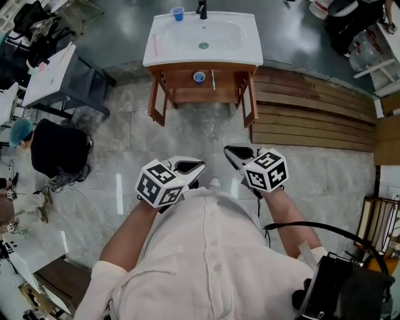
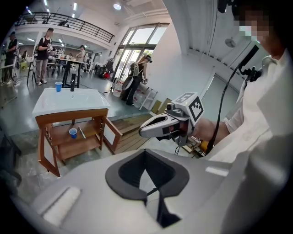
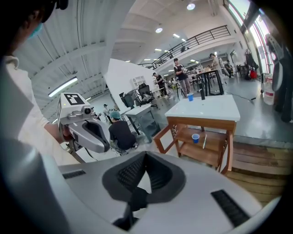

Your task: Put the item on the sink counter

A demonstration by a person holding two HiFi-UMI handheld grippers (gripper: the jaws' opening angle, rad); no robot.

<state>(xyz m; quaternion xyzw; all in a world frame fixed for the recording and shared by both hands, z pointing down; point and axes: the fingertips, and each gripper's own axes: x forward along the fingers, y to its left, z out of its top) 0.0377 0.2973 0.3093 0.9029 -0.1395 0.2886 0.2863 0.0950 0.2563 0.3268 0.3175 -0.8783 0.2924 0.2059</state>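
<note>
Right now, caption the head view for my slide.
Left tool and right tool, shut and empty, face a sink stand.

Cup (image 1: pixel 178 13) set on sink counter (image 1: pixel 250 47), left of faucet (image 1: pixel 201 9); second cup (image 1: pixel 199 77) placed on shelf (image 1: pixel 184 95) beneath; planks (image 1: pixel 312 119) laid to right.

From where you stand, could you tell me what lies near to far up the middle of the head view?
Person's white shirt → grey tiled floor → small blue plastic cup on the wooden shelf → white sink basin → black faucet.
</note>
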